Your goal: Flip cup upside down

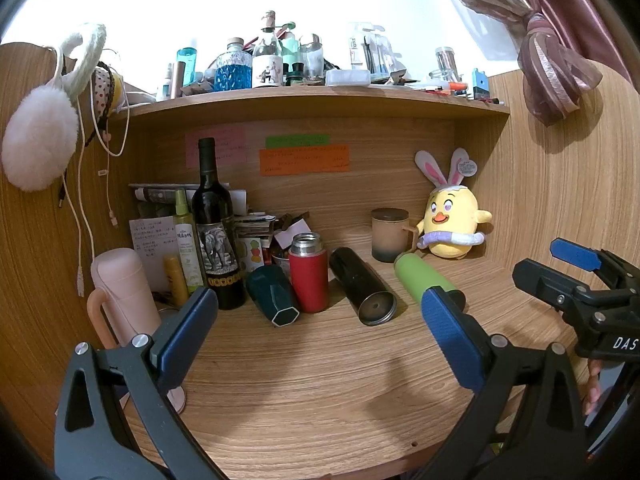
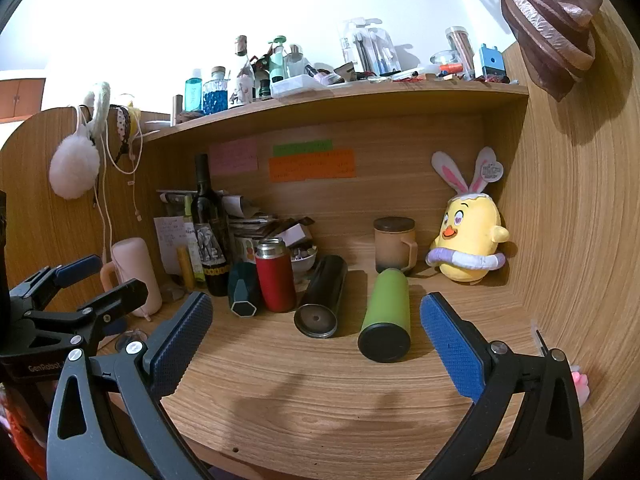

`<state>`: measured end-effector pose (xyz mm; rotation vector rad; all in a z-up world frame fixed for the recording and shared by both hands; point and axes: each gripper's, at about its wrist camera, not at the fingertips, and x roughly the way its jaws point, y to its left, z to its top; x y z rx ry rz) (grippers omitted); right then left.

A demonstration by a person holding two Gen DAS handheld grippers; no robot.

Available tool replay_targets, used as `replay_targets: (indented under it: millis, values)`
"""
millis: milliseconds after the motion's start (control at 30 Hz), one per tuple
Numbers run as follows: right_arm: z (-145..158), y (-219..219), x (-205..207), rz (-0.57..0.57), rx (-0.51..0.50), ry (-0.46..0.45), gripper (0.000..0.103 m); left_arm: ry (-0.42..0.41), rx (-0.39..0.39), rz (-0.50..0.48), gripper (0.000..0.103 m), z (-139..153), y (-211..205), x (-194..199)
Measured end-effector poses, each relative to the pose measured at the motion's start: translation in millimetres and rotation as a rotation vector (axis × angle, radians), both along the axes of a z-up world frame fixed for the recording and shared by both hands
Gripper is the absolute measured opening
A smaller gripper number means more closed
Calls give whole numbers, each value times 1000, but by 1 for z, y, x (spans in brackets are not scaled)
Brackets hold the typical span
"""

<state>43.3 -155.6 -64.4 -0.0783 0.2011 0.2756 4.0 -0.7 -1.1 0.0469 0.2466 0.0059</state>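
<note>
Several cups sit on the wooden desk [image 1: 320, 392]. A green cup [image 2: 386, 312] lies on its side, black base toward me; it also shows in the left wrist view [image 1: 420, 276]. A black cup [image 2: 322, 296] lies on its side next to it [image 1: 360, 288]. A dark teal cup [image 1: 272, 296] lies tipped. A red flask [image 1: 308, 272] stands upright. A brown mug [image 1: 390, 234] stands at the back. My left gripper [image 1: 320, 304] is open and empty, above the desk front. My right gripper [image 2: 316, 308] is open and empty, just short of the green and black cups.
A wine bottle [image 1: 214, 232], spray bottles and papers crowd the back left. A pink bottle [image 1: 124, 284] stands at left. A yellow chick plush [image 1: 452, 220] sits at back right. A cluttered shelf [image 1: 320, 98] overhangs the desk. Wooden side walls close in.
</note>
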Motion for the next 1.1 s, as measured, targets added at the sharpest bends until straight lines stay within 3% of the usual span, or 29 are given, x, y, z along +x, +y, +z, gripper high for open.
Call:
replay_targets:
  millis: [1100]
  values:
    - [0, 3, -1, 1, -2, -1, 103, 1, 0, 1, 103, 0, 0, -1]
